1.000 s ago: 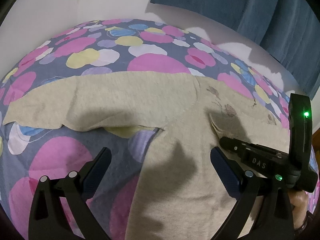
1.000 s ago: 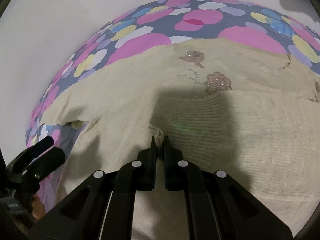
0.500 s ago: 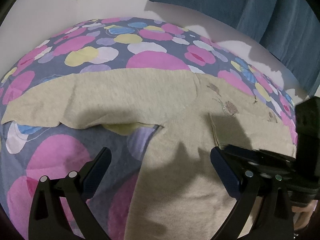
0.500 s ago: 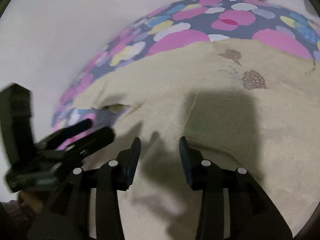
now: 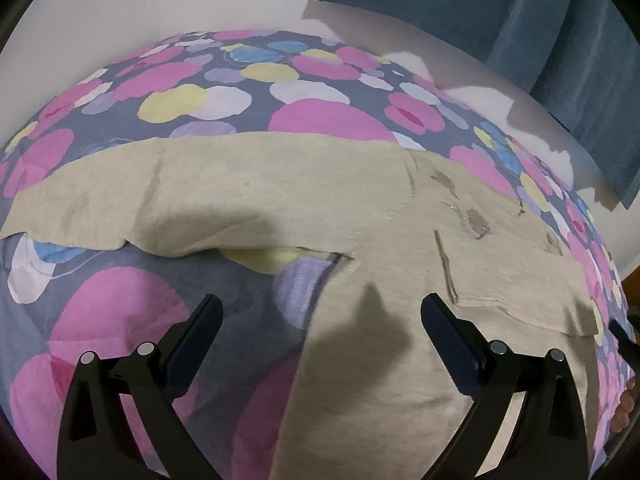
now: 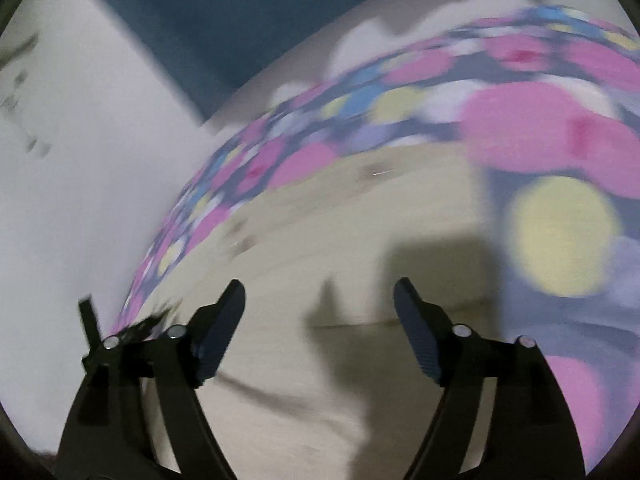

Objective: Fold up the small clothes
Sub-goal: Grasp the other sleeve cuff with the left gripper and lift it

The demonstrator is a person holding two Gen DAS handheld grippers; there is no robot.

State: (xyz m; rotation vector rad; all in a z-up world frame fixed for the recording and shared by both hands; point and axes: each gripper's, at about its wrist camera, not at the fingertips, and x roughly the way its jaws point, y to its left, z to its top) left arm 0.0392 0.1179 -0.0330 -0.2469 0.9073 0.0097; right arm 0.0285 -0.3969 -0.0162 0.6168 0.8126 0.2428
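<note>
Left wrist view: left gripper (image 5: 320, 320), jaws spread and holding nothing, above the beige sweater (image 5: 360, 216) lying flat on the floral bedspread (image 5: 168, 80); one sleeve (image 5: 120, 204) stretched left, the other folded across the chest. Right wrist view, blurred: right gripper (image 6: 320, 304) likewise spread over the sweater. Beyond, blue curtain (image 5: 500, 8).

White wall (image 5: 120, 8); blue curtain (image 5: 500, 12); floral bedspread (image 5: 320, 80).
</note>
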